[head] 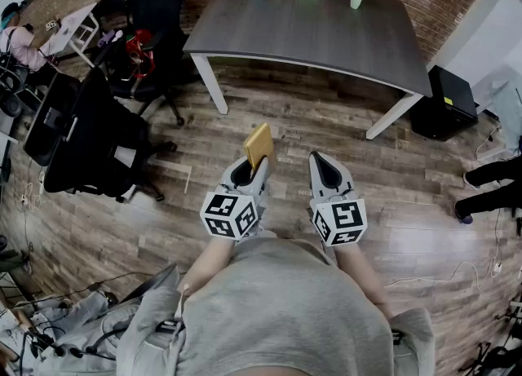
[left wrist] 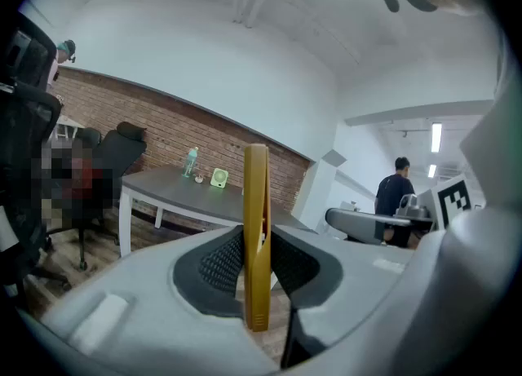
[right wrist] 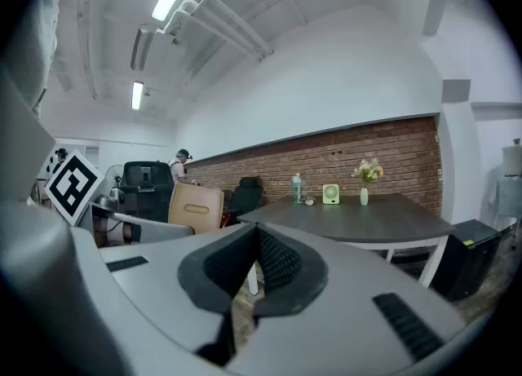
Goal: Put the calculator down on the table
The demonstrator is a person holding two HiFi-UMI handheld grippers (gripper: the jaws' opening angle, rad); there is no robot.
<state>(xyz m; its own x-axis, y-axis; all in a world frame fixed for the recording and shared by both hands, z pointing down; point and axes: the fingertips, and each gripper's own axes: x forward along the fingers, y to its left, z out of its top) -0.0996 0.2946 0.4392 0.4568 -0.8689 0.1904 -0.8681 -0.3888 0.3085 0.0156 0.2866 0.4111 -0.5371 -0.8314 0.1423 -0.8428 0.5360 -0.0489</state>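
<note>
The left tool (head: 254,167) pinches the thin yellow calculator (head: 259,146) on its edge so it won't drop, the dark grey desk (head: 326,36) far ahead; the right tool (head: 318,161) is pressed together, empty.

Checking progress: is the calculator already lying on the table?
No, the yellow calculator is clamped upright in the left tool, over the wooden floor, short of the table.

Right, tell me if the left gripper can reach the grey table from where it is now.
Probably not yet. The left gripper, shut on the calculator, is well short of the table, with wooden floor between them. Nothing blocks the way; the person would need to step closer.
</note>
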